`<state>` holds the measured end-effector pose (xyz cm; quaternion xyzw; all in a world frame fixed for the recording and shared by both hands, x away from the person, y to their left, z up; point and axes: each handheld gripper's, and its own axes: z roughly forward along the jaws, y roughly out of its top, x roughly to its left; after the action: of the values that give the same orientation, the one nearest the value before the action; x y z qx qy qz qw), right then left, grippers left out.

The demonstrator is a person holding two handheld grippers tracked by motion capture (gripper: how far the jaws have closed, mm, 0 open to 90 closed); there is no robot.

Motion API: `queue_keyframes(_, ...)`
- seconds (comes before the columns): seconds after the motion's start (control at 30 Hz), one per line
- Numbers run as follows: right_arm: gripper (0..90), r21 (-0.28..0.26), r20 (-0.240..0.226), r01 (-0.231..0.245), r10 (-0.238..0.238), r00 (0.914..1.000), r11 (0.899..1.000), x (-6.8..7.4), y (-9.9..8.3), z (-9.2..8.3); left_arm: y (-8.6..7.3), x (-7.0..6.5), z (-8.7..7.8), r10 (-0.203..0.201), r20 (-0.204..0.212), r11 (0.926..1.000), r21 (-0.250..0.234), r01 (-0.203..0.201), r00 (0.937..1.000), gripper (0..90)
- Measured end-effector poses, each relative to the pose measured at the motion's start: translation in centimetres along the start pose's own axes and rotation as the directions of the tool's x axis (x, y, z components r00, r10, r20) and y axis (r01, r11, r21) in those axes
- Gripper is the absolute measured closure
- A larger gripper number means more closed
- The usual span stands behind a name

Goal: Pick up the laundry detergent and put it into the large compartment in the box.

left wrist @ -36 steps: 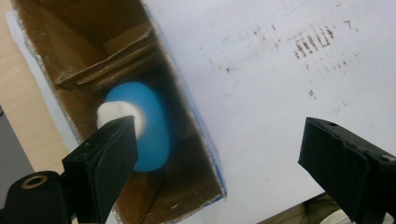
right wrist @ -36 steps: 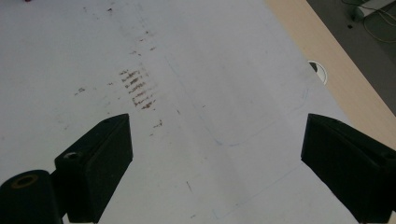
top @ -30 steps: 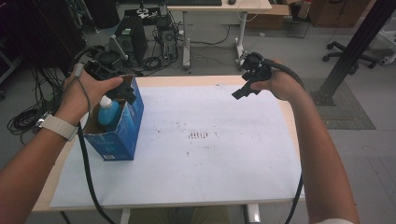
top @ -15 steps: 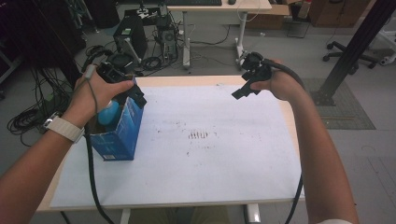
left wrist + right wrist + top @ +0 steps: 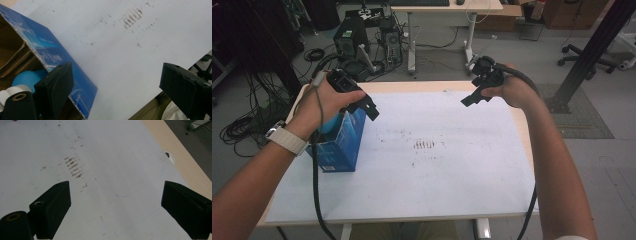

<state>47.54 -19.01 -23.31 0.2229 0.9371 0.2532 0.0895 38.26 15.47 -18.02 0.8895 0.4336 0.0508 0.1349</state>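
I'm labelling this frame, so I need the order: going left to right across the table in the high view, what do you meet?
Blue box → left gripper → brown smudges on the white sheet → right gripper.

An open box (image 5: 343, 145) stood on the sheet-covered table (image 5: 452, 190) at your left, near the left edge, with a ball (image 5: 26, 78) and a roll (image 5: 10, 91) inside it. Your left gripper (image 5: 371, 109) hung just above the box's far right corner. Your right gripper (image 5: 468, 100) hovered well apart from it, over the table's far right. A patch of marks (image 5: 425, 144) lay on the sheet between them, nearer you.
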Motion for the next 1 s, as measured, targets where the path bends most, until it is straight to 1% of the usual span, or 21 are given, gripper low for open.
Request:
queue_keyframes(0.13, 9.0, -0.003, -0.001, 0.001, -0.001, 1.0000, 1.000, 0.0, -0.1, -0.1, 0.1, -0.4, 0.2, 0.018, 0.018, 0.9998, -0.004, -0.018, 0.9997, 12.3)
queue_keyframes(0.33, 9.0, -0.004, 0.001, -0.003, 0.003, 1.0000, 1.000, 0.0, -0.1, -0.1, 0.4, -1.1, 0.5, 0.061, 0.025, 0.9981, -0.004, -0.061, 0.9978, 12.3)
queue_keyframes(0.63, 9.0, -0.004, -0.002, -0.003, 0.003, 1.0000, 1.000, 0.0, -0.2, -0.1, 0.7, -2.1, 1.0, 0.108, 0.035, 0.9942, -0.003, -0.107, 0.9936, 12.5)
queue_keyframes(0.77, 9.0, -0.001, -0.002, -0.004, 0.004, 1.0000, 1.000, 0.0, -0.2, 0.0, 0.8, -2.4, 1.3, 0.139, 0.039, 0.9903, 0.000, -0.139, 0.9896, 12.5)
queue_keyframes(0.9, 9.0, -0.002, -0.005, -0.006, 0.006, 1.0000, 1.000, -0.1, -0.3, 0.1, 0.9, -2.7, 1.8, 0.163, 0.060, 0.9866, 0.000, -0.163, 0.9848, 12.5)
queue_keyframes(1.0, 9.0, -0.001, -0.007, -0.005, 0.005, 1.0000, 1.000, -0.1, -0.3, 0.2, 1.0, -2.9, 2.2, 0.180, 0.065, 0.9837, -0.003, -0.180, 0.9816, 12.5)
